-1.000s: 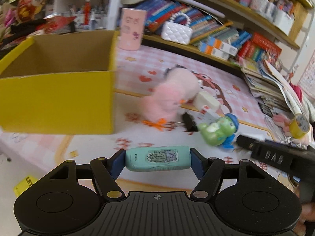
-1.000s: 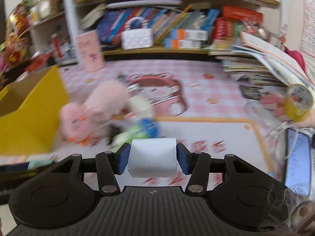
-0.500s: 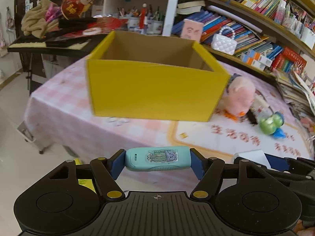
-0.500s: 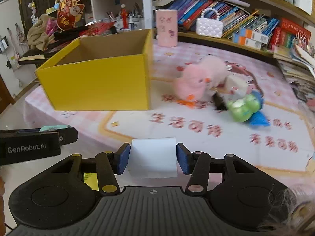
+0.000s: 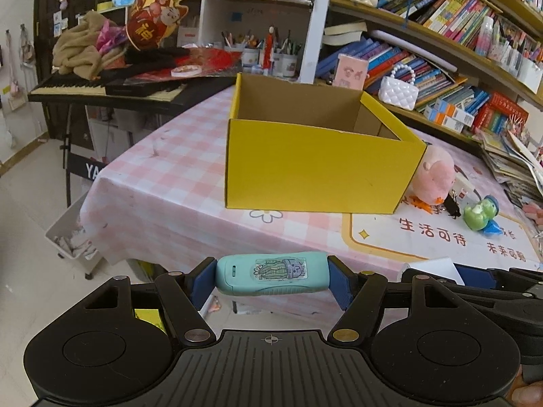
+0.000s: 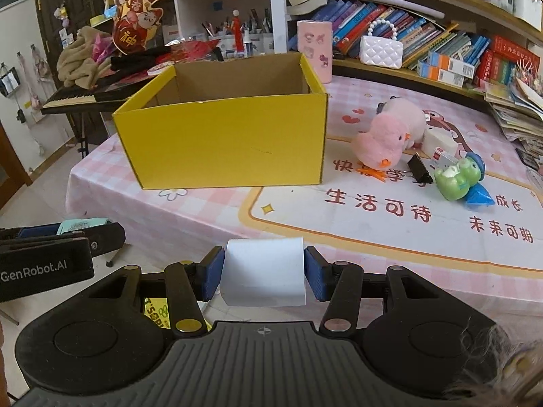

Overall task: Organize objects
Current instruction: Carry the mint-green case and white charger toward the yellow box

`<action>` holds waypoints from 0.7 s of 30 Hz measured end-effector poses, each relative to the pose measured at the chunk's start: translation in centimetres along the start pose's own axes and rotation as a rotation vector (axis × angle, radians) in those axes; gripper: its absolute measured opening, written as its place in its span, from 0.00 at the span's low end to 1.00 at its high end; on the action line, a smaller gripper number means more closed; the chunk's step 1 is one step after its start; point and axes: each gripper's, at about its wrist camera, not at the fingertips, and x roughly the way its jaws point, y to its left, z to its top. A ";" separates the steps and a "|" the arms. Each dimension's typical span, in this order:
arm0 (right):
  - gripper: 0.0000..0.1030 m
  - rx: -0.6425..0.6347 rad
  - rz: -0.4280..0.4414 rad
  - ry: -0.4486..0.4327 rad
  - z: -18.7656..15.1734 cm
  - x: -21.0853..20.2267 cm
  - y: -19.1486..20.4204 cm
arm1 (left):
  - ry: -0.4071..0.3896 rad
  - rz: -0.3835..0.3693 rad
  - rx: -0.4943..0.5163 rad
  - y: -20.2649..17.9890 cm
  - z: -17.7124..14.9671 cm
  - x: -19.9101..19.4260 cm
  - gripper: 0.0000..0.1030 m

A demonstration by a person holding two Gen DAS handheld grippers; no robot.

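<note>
Both grippers are now facing the yellow box (image 6: 224, 142), having swung away from the toys beside it. The left gripper (image 5: 272, 279) is clamping a teal case (image 5: 272, 273) and the right gripper (image 6: 264, 273) a white paper roll (image 6: 264, 271), both short of the box's near wall. Judged: both are being carried for deposit, neither yet over the box.

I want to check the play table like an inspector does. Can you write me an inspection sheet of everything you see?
Surface: table under a pink checked cloth with a printed mat.
Job's things: yellow cardboard box, open; no contents show. Pink plush duck, black binder clip, green frog toy and white eraser lie right of it.
Clutter: pink cup, white beaded purse, stacked books.
Grippers: left gripper clamps a teal case with a cactus sticker; right gripper clamps a white paper roll.
Cables: nothing seen.
Surroundings: bookshelves, keyboard piano, tiled floor.
</note>
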 end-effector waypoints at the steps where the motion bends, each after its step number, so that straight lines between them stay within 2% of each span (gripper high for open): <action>1: 0.47 -0.002 -0.003 0.000 0.0 -0.1 0.2 | -0.001 -0.004 -0.002 0.3 0.0 0.0 0.67; 13: 0.47 -0.055 -0.043 -0.039 1.1 -0.6 1.1 | -0.076 -0.043 -0.009 0.4 1.7 -0.3 0.67; 17: 0.47 -0.083 -0.048 -0.114 2.9 -0.8 1.0 | -0.129 -0.068 -0.016 -0.2 3.8 -0.3 0.67; 21: 0.47 -0.111 -0.037 -0.229 6.3 -0.8 0.6 | -0.219 -0.090 -0.033 -0.9 7.7 -0.4 0.67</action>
